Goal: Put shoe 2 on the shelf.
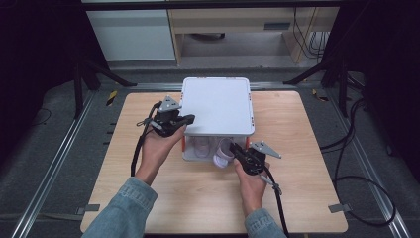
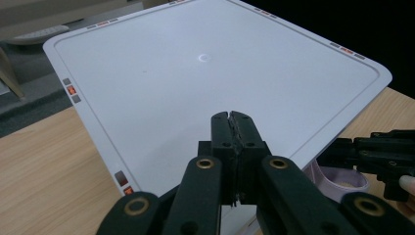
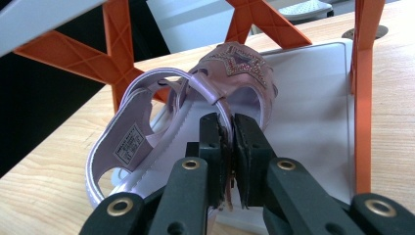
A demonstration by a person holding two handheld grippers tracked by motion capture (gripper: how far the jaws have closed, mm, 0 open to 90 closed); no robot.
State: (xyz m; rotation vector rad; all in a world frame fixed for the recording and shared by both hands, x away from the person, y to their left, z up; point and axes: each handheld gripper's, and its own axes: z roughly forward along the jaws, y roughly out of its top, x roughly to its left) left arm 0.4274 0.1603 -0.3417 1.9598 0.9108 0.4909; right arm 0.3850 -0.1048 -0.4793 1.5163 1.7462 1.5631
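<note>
My right claw (image 3: 226, 147) is pinching the heel strap of a pale pink sandal (image 3: 195, 112); the strap runs between the pads. The sandal lies on the lower shelf of the small rack (image 1: 218, 106), white boards on orange posts, which stands on the wooden surface (image 1: 297, 198). Heel end toward me, toe with the studded star pointing into the rack: the long axis runs straight away from the claw, so I judge the coming pull goes back along it, out through the open front and onto the surface.

An orange post (image 3: 363, 98) stands just to the right of the sandal, a crossed brace (image 3: 117, 58) to its left; the exit lies between them.

My left claw (image 2: 234, 142) is pressed together, nothing in it, poised over the near edge of the white top board (image 2: 195, 73). The right hand is clearly the nearer to the sandal.
</note>
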